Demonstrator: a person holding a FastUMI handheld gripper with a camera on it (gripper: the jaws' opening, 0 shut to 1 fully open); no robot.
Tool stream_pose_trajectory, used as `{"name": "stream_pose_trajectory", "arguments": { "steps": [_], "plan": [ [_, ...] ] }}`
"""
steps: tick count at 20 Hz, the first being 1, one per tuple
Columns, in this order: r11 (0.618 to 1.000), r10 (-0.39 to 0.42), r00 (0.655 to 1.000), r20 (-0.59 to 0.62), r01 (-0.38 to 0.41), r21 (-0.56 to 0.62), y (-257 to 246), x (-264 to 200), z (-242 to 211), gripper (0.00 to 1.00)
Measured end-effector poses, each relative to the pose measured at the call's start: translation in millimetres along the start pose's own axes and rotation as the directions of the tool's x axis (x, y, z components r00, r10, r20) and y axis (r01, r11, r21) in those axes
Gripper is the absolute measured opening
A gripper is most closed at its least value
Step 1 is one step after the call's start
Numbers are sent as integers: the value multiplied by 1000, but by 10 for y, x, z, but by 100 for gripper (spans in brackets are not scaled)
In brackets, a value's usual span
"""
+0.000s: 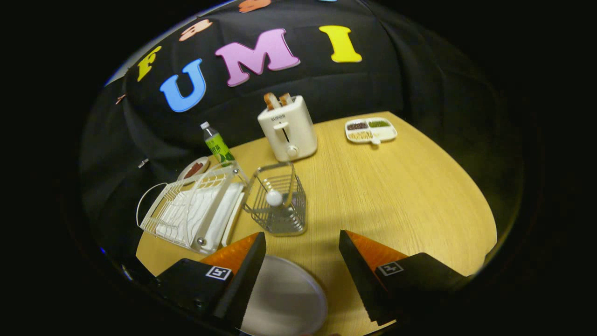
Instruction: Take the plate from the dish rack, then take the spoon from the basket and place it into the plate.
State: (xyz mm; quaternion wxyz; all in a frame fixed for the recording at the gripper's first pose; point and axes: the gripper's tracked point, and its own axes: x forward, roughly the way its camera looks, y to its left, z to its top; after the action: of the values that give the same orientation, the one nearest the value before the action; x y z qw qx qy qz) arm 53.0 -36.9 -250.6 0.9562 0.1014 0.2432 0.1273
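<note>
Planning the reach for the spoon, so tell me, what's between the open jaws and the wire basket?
In the gripper view, bare tabletop separates the open gripper from the basket; the plate lies between the jaws, nearer the camera.

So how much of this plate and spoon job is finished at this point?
About half. The plate already lies flat on the table, out of the dish rack. The gripper hangs above it, jaws open and holding nothing. The spoon stands in the wire basket just ahead; it needs lifting out and placing into the plate.
</note>
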Motion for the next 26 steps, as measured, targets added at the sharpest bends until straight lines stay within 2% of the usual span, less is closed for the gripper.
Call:
{"name": "stream_pose_trajectory", "arguments": {
  "steps": [3,8,9,10,13,17,19,21,22,25,26],
  "plan": [
    [999,36,993,112,-33,-25,136,-10,356,97],
    [998,60,990,125,-60,-9,175,259,450,96],
    [998,64,988,138,-61,-20,181,300,484,93],
    [997,71,986,150,-66,-36,197,344,503,85],
    [991,100,983,154,-85,-102,245,485,469,82],
    [983,117,983,138,-95,-157,243,656,365,59],
    [982,118,980,158,-91,-168,231,690,417,58],
    [977,123,978,171,-89,-192,238,721,416,50],
    [974,127,977,171,-90,-209,239,739,405,40],
    [965,128,976,177,-81,-248,237,787,431,39],
    [965,135,977,167,-92,-246,269,732,375,25]
  ]
}}
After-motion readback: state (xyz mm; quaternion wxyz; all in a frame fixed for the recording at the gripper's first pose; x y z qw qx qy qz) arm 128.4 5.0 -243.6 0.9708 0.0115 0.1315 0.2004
